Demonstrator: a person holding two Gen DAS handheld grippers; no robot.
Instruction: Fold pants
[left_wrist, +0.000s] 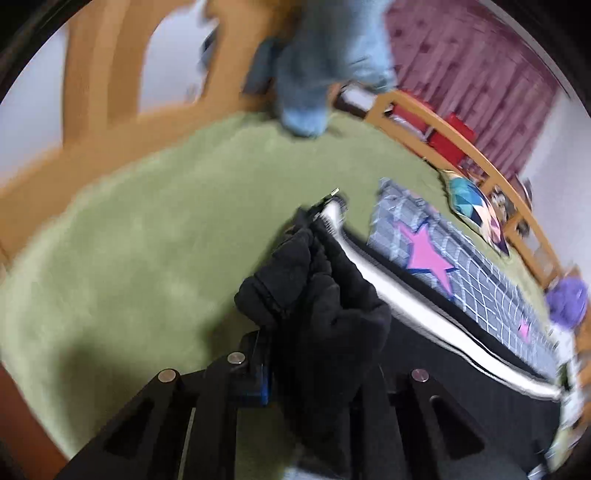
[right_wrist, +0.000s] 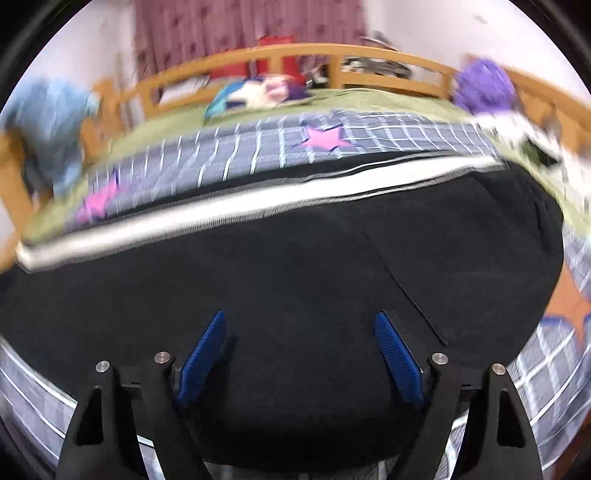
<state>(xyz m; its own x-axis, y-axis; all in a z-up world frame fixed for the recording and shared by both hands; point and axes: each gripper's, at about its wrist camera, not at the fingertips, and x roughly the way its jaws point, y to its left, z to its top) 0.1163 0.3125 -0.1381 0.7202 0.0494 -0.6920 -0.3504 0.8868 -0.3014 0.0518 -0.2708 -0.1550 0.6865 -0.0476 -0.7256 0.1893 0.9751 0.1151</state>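
Black pants with a white side stripe lie spread across the bed. In the left wrist view one end of the pants is bunched up and lifted off the green bedcover. My left gripper is shut on that fold, and the cloth hides most of its fingers. My right gripper hovers just over the flat black cloth. Its blue pads stand wide apart with nothing pinched between them.
Under and beyond the pants lies a grey checked blanket with pink stars on a green bedcover. A wooden bed rail runs round the far side. A light blue garment hangs over it. A colourful cushion and a purple soft thing lie by the rail.
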